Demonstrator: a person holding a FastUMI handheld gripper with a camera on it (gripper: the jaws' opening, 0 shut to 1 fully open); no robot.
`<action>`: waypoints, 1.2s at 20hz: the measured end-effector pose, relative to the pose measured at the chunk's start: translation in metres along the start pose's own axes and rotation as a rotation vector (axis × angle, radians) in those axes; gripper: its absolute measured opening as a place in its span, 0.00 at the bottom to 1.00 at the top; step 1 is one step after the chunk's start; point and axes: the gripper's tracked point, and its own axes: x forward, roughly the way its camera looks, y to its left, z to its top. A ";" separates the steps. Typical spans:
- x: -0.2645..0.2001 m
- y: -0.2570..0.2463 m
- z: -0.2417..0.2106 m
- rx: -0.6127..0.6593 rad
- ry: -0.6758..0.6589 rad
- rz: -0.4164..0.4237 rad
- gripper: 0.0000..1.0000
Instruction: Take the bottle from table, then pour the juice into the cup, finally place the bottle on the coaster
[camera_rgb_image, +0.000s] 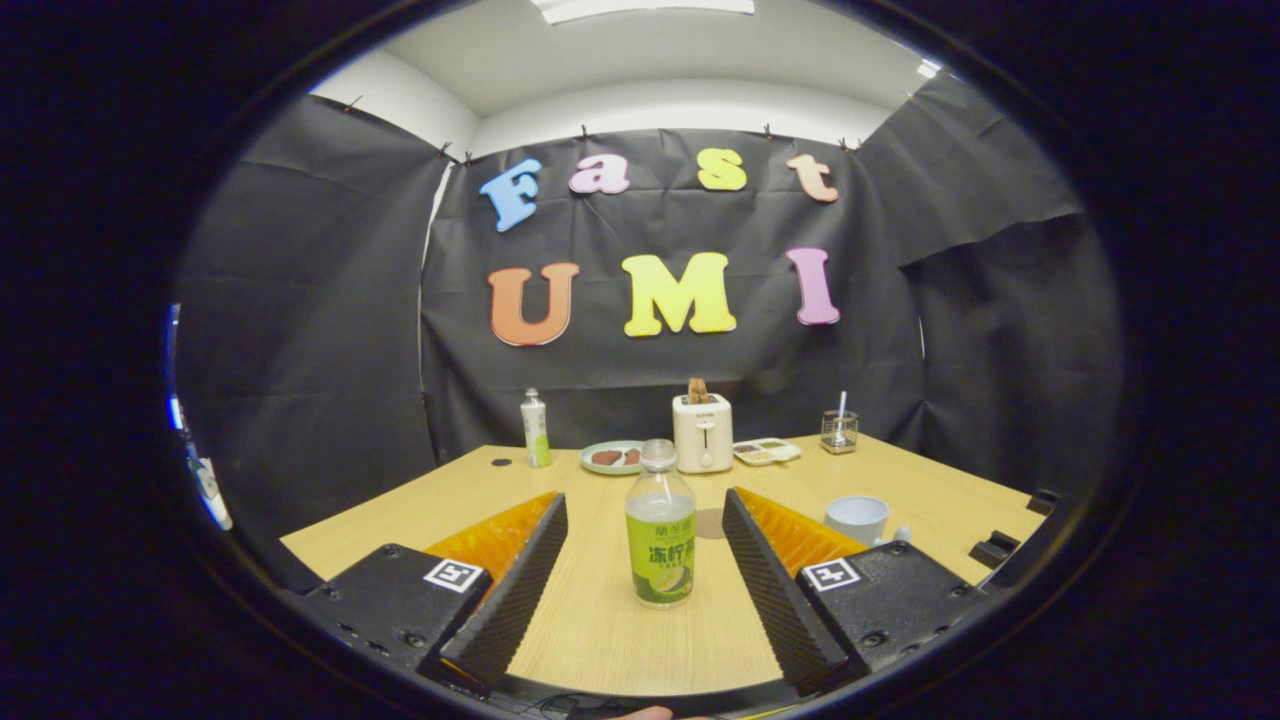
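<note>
Fingers (645, 505) wide, bottle (660, 540) centred between, untouched, lower centre frame. Advance level, close on labelled body; keep upright on desk (930, 480).

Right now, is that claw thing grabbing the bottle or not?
Gripper: open, holding nothing; the bottle stands between its fingers, untouched.

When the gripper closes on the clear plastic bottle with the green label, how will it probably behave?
The clear plastic bottle with the green label stands tall and narrow between the open gripper fingers, so a push near its cap would likely tip it. Its thin clear wall may dent under a hard squeeze. The smooth label could slip, though the ribbed finger pads should help.
</note>
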 end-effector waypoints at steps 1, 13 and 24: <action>0.002 -0.005 -0.007 0.001 0.012 -0.010 1.00; 0.048 -0.024 -0.075 -0.043 0.180 -0.013 1.00; 0.109 -0.013 -0.089 -0.056 0.257 -0.029 1.00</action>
